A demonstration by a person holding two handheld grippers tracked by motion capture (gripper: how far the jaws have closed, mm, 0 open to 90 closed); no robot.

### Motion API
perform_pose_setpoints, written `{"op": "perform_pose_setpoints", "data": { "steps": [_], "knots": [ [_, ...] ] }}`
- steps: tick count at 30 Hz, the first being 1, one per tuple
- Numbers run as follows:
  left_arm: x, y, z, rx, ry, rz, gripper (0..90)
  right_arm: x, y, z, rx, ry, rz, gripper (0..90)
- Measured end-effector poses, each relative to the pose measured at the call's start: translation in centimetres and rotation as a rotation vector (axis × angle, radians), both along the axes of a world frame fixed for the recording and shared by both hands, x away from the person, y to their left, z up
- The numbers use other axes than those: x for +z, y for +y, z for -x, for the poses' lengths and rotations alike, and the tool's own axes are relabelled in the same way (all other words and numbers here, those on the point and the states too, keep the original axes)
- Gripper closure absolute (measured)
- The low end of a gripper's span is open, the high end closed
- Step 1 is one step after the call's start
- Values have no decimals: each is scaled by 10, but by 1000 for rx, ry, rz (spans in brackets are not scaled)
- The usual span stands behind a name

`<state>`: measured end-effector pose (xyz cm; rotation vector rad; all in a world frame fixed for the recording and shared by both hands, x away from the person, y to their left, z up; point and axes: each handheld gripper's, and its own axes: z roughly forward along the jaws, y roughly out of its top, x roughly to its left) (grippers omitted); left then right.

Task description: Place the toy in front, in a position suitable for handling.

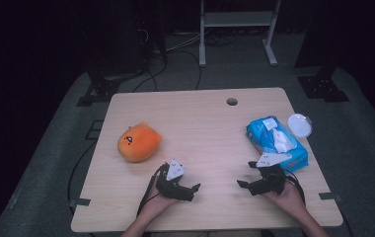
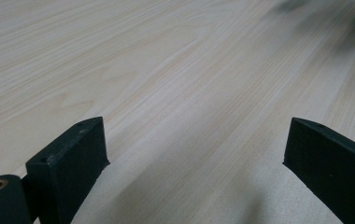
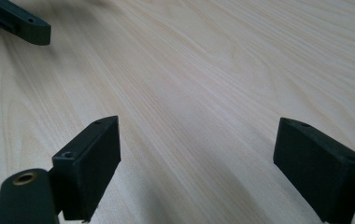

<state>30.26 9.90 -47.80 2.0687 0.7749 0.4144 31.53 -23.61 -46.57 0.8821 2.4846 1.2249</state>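
Both tongs, left (image 1: 191,189) and right (image 1: 245,177), stand apart and empty at lower centre (resting on the tabletop (image 1: 200,123)). Orange plush (image 1: 138,142) at left and wipes pack (image 1: 277,143) at right lie untouched; all handling remains.

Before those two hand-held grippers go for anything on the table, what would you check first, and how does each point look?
1. Left hand-held gripper jaws apart, nothing between them: ok.
2. Right hand-held gripper jaws apart, nothing between them: ok.
3. Bare wood lies between the two grippers on the table: ok.
4. Orange plush toy lies apart from the left gripper, untouched, with a free path to it: ok.
5. Blue wipes pack lies just beyond the right gripper, its lid flipped open and a wipe sticking up: ok.
6. Whether the round clear lid is still joined to the pack: cannot tell.
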Motion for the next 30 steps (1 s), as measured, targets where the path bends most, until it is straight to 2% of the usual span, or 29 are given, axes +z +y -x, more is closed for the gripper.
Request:
{"op": "perform_pose_setpoints", "data": {
  "steps": [9, 15, 21, 24, 27, 30],
  "knots": [
    [6, -1, 0, -12, -6, -8, 56, -1, -2, -1, -4, 3, -7, 139],
    [20, 3, 0, -20, -32, 6, 56, -1, -2, -1, -7, 2, -3, 139],
    [41, 19, -5, -32, -70, 30, 56, 0, -4, -2, -27, 5, -19, 139],
    [54, 33, -14, -16, -89, 40, 55, 0, -4, -2, -29, 9, -17, 139],
    [59, 40, -19, -7, -96, 46, 55, 0, -3, -2, -27, 9, -9, 139],
    [70, 53, -27, 19, -121, 52, 43, 0, -2, -1, -20, 3, -3, 139]
  ]
}}
